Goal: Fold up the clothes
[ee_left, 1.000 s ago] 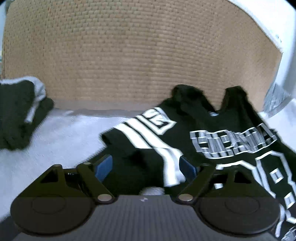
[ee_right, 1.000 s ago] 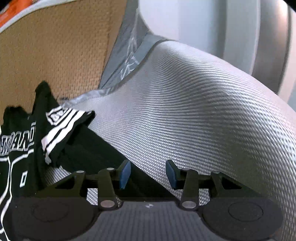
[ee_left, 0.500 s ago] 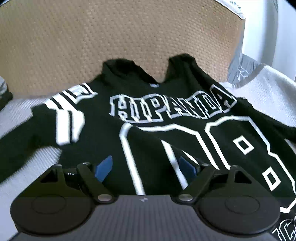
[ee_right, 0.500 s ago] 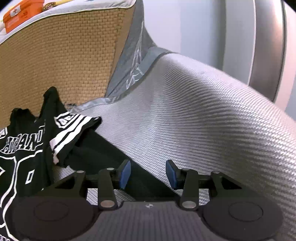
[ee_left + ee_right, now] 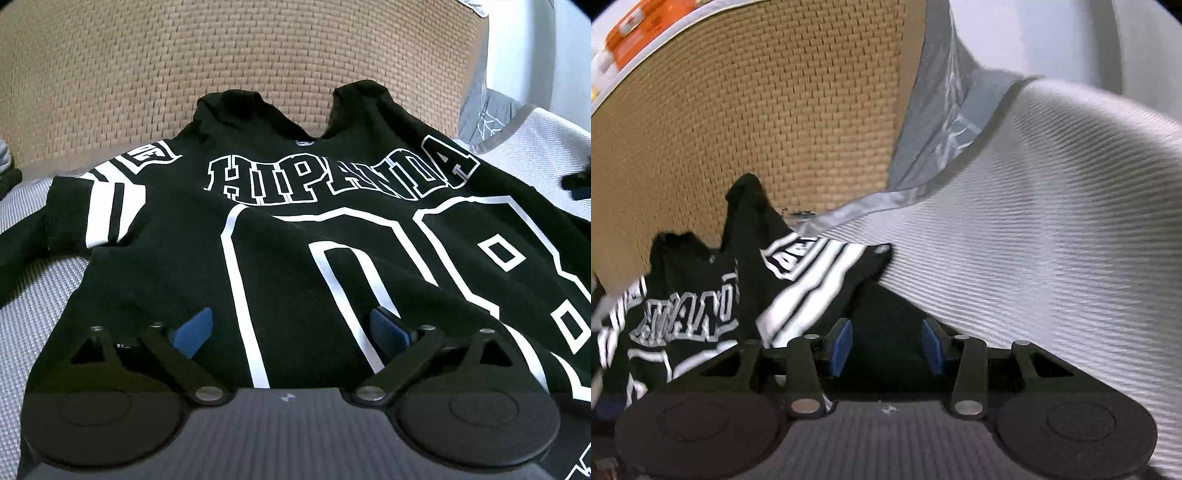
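A black jersey (image 5: 295,229) with white "HIPANDA" lettering and large white numbers lies spread face up on the grey textured bed surface (image 5: 33,306). My left gripper (image 5: 291,330) is open and empty, just above the jersey's lower middle. My right gripper (image 5: 886,341) is open and empty over the jersey's right sleeve (image 5: 820,280), which has white stripes and lies partly folded on the bed surface (image 5: 1052,240). The jersey's collar rests against the headboard.
A tan woven headboard (image 5: 221,55) rises behind the jersey. Grey fabric (image 5: 942,110) fills the corner to its right. An orange and white box (image 5: 631,29) sits on top of the headboard. Dark clothing (image 5: 7,173) lies at the far left edge.
The left gripper has swung right from the striped left sleeve to face the jersey's centre and moved closer. The right gripper has shifted slightly; the sleeve looks blurred.
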Action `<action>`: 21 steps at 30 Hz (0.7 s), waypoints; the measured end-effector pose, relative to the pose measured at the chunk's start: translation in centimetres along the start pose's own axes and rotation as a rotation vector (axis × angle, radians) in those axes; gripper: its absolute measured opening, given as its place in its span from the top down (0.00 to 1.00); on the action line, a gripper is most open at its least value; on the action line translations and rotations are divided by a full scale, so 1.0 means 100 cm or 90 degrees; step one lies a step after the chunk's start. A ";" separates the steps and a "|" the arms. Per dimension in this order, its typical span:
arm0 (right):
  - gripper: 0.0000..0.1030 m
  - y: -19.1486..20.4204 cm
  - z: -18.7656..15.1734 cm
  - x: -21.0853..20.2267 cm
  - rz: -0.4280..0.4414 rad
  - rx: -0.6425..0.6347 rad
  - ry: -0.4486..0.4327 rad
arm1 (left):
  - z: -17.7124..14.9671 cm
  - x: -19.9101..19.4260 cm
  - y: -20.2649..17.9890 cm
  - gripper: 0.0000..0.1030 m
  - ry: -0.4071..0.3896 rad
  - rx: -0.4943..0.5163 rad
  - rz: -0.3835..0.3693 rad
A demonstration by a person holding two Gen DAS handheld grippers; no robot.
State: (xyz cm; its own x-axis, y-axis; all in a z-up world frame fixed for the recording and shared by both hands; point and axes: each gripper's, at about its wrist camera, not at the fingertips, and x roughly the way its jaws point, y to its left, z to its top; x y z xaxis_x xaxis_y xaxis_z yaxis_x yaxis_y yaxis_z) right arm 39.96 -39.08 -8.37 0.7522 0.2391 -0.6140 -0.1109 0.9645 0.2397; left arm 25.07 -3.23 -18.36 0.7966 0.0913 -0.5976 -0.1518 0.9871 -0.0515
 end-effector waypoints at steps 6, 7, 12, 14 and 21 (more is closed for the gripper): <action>0.55 0.023 0.002 0.046 0.013 0.005 0.017 | -0.002 0.002 0.000 0.06 -0.008 -0.001 0.000; 0.55 0.027 0.002 0.052 0.007 0.000 0.018 | -0.002 0.003 0.000 0.06 -0.009 -0.002 0.000; 0.55 0.028 0.006 0.073 0.016 0.053 0.008 | -0.003 0.003 0.001 0.06 -0.013 -0.002 -0.001; 0.62 0.025 0.007 0.079 0.023 0.080 -0.002 | -0.003 0.004 0.001 0.05 -0.014 -0.003 -0.001; 0.98 0.022 0.012 0.084 -0.002 0.078 -0.031 | -0.004 0.003 0.002 0.05 -0.017 -0.003 -0.002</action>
State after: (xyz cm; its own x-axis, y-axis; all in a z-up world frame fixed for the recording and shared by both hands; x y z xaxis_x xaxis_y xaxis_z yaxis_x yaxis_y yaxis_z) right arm 46.79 -35.07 -12.13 0.7839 0.2267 -0.5781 -0.0305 0.9439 0.3289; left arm 25.08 -3.06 -18.85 0.8121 0.0909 -0.5764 -0.1517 0.9867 -0.0581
